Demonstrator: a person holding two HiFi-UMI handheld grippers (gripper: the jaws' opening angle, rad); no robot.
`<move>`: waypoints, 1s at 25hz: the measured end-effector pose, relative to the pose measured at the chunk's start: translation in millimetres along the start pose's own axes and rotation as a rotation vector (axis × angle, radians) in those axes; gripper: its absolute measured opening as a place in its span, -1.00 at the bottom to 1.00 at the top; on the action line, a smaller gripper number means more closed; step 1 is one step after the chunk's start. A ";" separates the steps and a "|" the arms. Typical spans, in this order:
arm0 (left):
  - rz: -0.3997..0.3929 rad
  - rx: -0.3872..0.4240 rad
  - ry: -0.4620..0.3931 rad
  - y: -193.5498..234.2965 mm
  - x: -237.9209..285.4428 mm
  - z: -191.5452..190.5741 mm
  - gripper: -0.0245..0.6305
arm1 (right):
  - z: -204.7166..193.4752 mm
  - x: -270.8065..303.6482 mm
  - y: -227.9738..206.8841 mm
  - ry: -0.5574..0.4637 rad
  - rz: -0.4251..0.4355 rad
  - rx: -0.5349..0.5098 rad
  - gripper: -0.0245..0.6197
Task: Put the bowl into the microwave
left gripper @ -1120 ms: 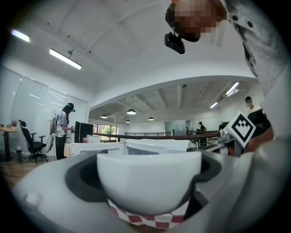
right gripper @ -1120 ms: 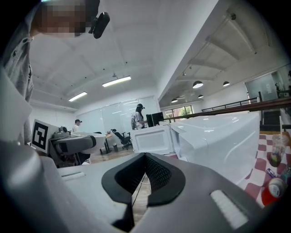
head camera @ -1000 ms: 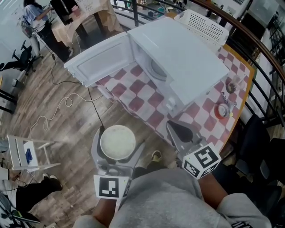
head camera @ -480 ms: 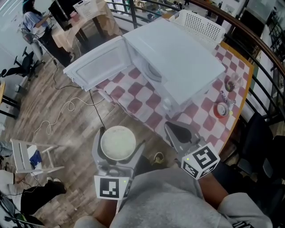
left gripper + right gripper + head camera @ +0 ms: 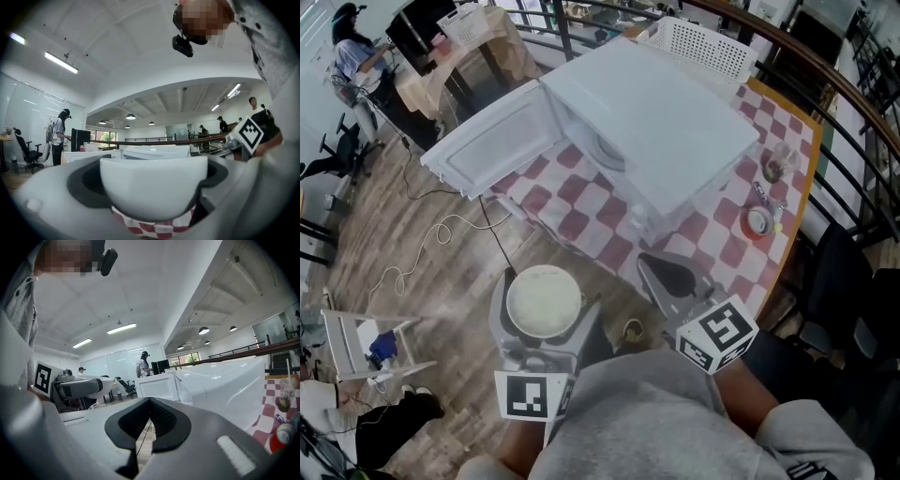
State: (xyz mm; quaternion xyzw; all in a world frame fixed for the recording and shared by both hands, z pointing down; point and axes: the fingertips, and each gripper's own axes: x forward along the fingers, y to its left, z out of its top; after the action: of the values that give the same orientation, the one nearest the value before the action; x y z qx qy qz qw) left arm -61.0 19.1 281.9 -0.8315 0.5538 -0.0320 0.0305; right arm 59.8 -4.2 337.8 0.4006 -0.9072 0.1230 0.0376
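Head view is showing the left claw (image 5: 546, 283) clamping the white bowl (image 5: 544, 300) in front of the open microwave (image 5: 666, 122), left gripper view is showing that bowl sitting between its jaws, and right gripper view is showing the right claw (image 5: 149, 418) pressing its jaws together on nothing.

Light: bright, even, indoor. Sources: ceiling strip lights (image 5: 62, 62) and round lamps (image 5: 131, 116) above the microwave (image 5: 656, 122); daylit windows (image 5: 105, 136) beyond it. Glare: microwave top washed near-white. Shadows: faint, soft-edged. Gripper views: heavy fisheye bending, black corners; bowl (image 5: 154, 187) in front of the microwave slightly soft.
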 end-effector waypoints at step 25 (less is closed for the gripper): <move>-0.225 -0.069 0.051 86.9 127.3 -30.6 0.72 | 14.5 126.2 -28.1 0.055 -0.159 0.059 -0.93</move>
State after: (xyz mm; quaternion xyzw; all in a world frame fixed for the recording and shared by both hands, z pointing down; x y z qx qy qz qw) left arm -94.6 -132.2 307.3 -0.8878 0.4584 -0.0372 -0.0160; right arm -4.4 -116.7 350.2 0.4689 -0.8671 0.1572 0.0605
